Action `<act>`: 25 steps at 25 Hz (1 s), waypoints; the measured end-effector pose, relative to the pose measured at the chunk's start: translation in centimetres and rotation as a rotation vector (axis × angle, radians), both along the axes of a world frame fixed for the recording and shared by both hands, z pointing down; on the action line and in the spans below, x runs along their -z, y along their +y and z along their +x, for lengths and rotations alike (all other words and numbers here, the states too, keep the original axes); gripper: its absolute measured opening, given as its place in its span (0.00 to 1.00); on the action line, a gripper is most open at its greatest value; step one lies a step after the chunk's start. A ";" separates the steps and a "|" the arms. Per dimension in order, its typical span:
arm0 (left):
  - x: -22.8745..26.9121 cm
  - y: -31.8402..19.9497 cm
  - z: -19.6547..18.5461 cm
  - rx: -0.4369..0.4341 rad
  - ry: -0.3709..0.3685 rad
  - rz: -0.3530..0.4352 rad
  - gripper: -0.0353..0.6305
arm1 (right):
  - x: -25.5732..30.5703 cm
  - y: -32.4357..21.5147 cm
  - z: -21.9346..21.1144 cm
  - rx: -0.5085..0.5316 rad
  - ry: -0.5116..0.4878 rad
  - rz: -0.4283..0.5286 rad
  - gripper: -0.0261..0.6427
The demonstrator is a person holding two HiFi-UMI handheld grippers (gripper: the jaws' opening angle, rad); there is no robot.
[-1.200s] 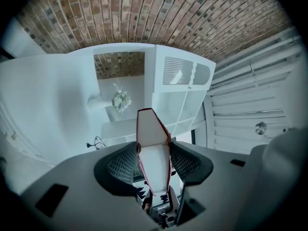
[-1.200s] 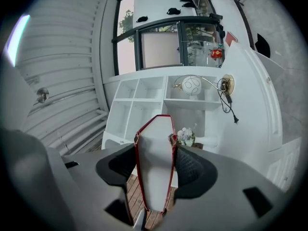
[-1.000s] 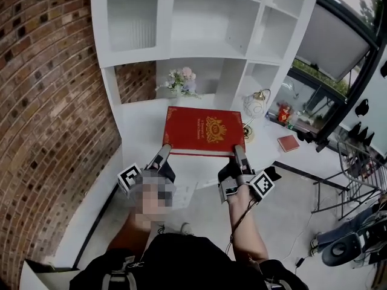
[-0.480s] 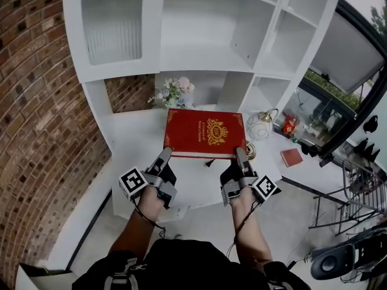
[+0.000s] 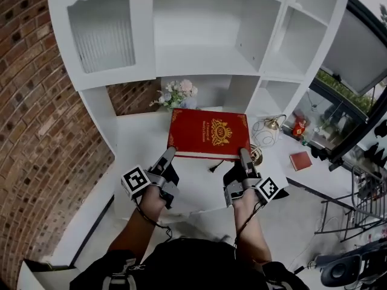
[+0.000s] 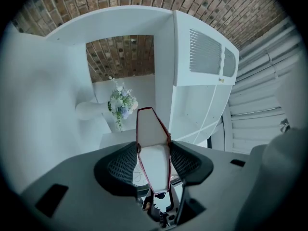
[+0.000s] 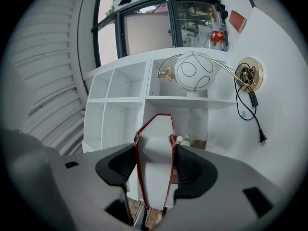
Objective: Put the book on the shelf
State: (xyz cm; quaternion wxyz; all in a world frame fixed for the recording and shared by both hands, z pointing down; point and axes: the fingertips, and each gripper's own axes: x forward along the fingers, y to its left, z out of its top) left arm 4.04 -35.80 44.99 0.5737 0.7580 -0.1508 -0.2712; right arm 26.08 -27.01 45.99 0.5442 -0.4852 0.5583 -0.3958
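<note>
A large red book (image 5: 208, 133) with a gold crest is held flat above the white desk (image 5: 145, 132), cover up, in front of the white shelf unit (image 5: 199, 35). My left gripper (image 5: 167, 156) is shut on the book's near left corner, my right gripper (image 5: 245, 156) on its near right corner. In the left gripper view the book's white page edge (image 6: 153, 153) fills the gap between the black pads (image 6: 121, 165). The right gripper view shows the same edge (image 7: 155, 170) clamped between both pads (image 7: 188, 170).
A bunch of pale flowers (image 5: 178, 92) stands at the back of the desk under the shelves. A wire-globe lamp on a brass base (image 5: 266, 132) with a black cord sits right of the book. A small red book (image 5: 300, 160) lies further right. A brick wall (image 5: 36, 132) runs along the left.
The book and both grippers stay together while the view tilts up: more of the shelf compartments show now. The book has risen slightly toward the shelf unit.
</note>
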 end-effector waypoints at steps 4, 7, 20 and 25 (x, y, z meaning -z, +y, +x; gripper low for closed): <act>0.2 0.1 0.2 0.041 -0.008 0.009 0.40 | 0.0 -1.0 0.5 0.051 -0.007 0.002 0.43; 0.0 0.1 0.3 0.089 -0.018 0.004 0.40 | 0.3 -1.8 1.1 0.095 0.003 0.002 0.43; 3.1 0.9 4.3 0.174 0.006 0.078 0.40 | 3.7 -3.5 5.4 0.194 0.026 0.066 0.43; 5.0 1.1 5.5 0.189 0.010 0.132 0.40 | 5.2 -3.9 6.8 0.215 0.036 0.111 0.43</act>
